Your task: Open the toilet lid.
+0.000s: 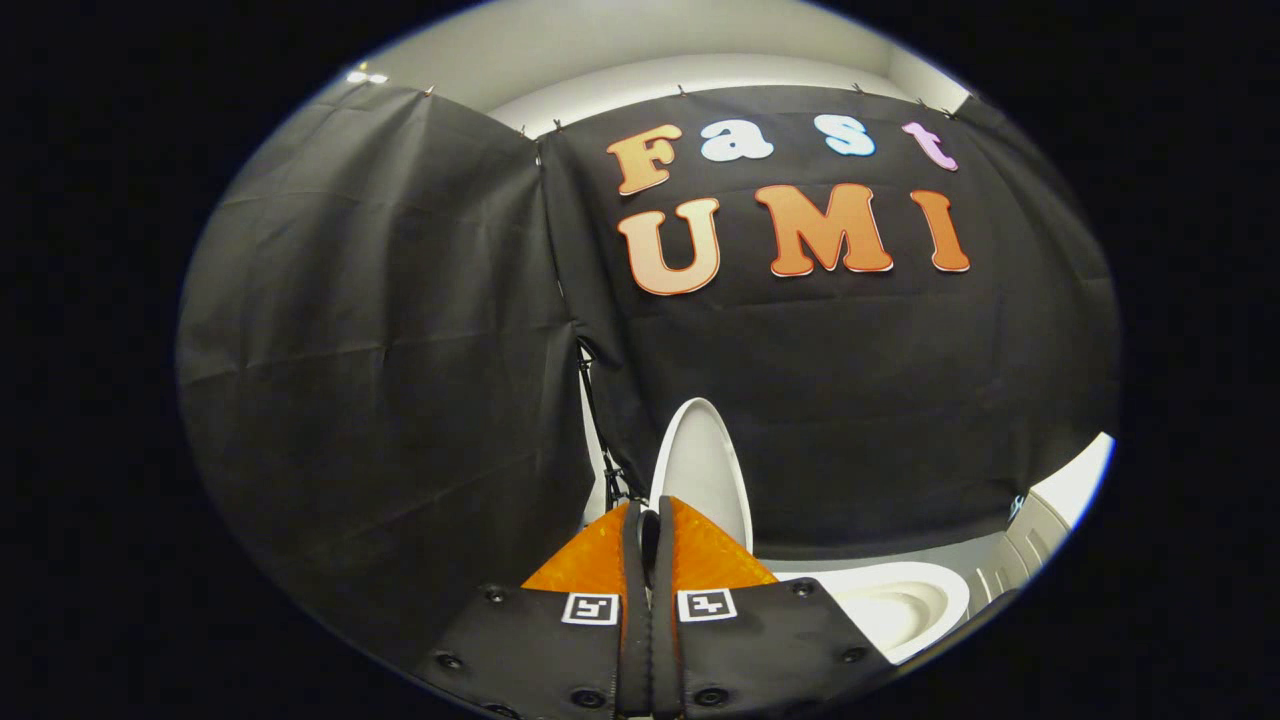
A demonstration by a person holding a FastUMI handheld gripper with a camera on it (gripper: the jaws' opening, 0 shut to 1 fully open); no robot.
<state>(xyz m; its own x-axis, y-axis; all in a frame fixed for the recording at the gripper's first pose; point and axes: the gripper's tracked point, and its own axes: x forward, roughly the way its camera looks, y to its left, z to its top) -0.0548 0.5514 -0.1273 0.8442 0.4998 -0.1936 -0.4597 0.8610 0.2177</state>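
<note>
**Lid standing up, task looking all but finished**

Nearest to me, the gripper [650, 540] is pointing forward with its two fingers pressed together; no gap is showing between them, and nothing is sitting pinched in them that I can make out. Whether the tips are touching the lid just past them I cannot tell, since they are overlapping its lower edge from this angle.

Just ahead of the fingers, at about twelve o'clock from the tips, the toilet lid [703, 465] is standing upright, its pale oval face rising against the dark cloth. Off at about four o'clock from the fingers, the toilet bowl [900, 605] is lying open, its rim and hollow showing uncovered. Further out at three o'clock a pale ribbed panel [1030, 545] is edging in.

Beyond all this the black cloth wall [400, 350] is hanging round the booth, with a thin stand [600, 430] showing at the seam at eleven o'clock.

Judging by the raised lid and bare bowl, the opening is looking done; what seems left is checking the lid is resting steady and drawing the gripper away.
</note>
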